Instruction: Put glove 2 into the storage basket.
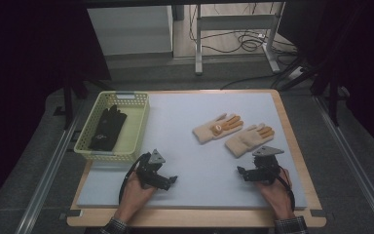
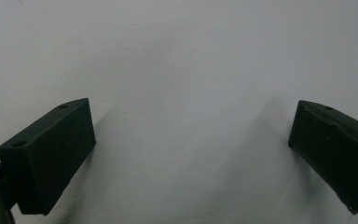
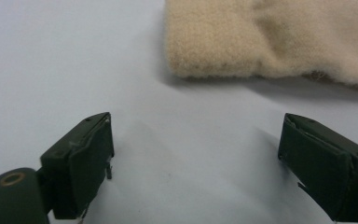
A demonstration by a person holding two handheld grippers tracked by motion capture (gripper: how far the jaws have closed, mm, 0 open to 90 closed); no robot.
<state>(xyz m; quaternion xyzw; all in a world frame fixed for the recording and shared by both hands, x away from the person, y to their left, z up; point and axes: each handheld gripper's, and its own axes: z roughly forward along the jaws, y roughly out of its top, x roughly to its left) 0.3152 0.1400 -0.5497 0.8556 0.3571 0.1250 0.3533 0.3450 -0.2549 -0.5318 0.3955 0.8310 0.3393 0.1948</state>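
Beige glove (image 3: 279, 42) lay flat on the counter (image 1: 195, 161), just ahead of the right tool (image 3: 196, 163); jaws wide, gripping nothing. Left tool (image 2: 191, 154) equally wide, over bare counter.

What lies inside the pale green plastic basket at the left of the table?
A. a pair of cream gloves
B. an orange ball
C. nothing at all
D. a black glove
D: in the high view a black fabric glove lies inside the pale green plastic lattice basket, while the two cream knitted gloves with orange fingers lie outside it on the grey table mat.
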